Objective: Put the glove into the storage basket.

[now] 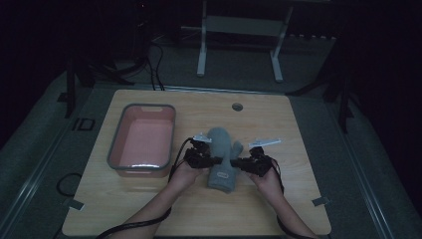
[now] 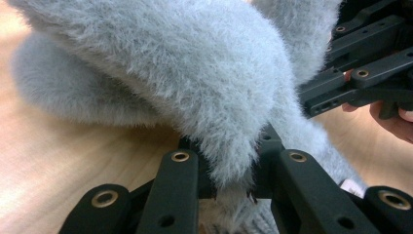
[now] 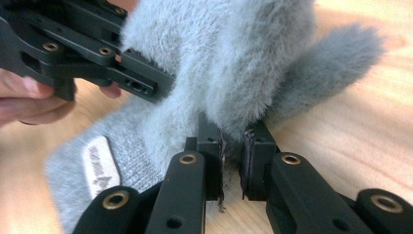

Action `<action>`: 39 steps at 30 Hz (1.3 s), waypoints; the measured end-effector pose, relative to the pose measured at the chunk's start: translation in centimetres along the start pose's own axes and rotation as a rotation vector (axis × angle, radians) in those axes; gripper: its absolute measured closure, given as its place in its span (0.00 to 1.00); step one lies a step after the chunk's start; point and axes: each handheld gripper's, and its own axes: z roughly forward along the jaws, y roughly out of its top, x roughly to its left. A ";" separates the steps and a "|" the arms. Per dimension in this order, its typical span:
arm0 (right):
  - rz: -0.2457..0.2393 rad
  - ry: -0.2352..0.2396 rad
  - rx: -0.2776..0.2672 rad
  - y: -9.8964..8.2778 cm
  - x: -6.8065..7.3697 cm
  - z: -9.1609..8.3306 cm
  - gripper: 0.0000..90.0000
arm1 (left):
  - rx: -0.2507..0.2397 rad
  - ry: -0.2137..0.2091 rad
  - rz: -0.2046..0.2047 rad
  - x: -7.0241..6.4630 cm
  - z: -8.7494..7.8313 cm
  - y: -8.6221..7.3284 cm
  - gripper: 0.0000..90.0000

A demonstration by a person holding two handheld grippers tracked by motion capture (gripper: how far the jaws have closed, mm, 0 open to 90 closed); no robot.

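The person's forearms enter from the near edge of the wooden table (image 1: pixel 278 209), one gripper in each hand. The left gripper (image 2: pixel 233 181) has its jaws drawn narrow on a tuft of the grey fuzzy mitten (image 1: pixel 222 157) along its left edge; the right gripper (image 3: pixel 233 156) is likewise pinched on the fleece of the opposite edge, with a thin fold of pile between the jaws. The mitten lies near the middle of the table, knitted cuff toward the person, thumb pointing to the right, and the cuff carries a small pale label (image 3: pixel 101 173). Judged from this, the step in hand is a two-point lift of the mitten, probably for transfer to the pink bin (image 1: pixel 144 141), which stands just beyond and to the left of the left gripper. To do the step well, confirm that each pair of jaws holds fabric and not merely loose pile, since fleece fibres can slip out under load. Raise both grippers together and level, keeping the spacing constant so the mitten neither stretches nor sags. Clear the grey rim of the bin before moving across, then lower and release both sides at once. Beyond the table, a white frame (image 1: pixel 239 40) stands on the dark floor.
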 end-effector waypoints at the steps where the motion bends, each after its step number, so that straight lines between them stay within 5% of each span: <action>1: 0.002 0.008 -0.009 0.2 0.1 -0.3 0.91 | -0.007 -0.006 -0.003 0.0 -0.4 0.2 0.87; 22: -0.088 0.065 -0.111 6.7 4.2 -2.3 0.91 | -0.061 0.042 0.055 0.0 -7.7 4.6 0.87; 32: -0.155 0.102 -0.146 10.6 7.3 -0.8 0.91 | -0.071 0.110 0.080 1.2 -13.1 5.7 0.87; 39: -0.190 0.153 -0.152 13.7 9.9 2.1 0.91 | -0.072 0.147 0.063 3.4 -16.8 5.5 0.87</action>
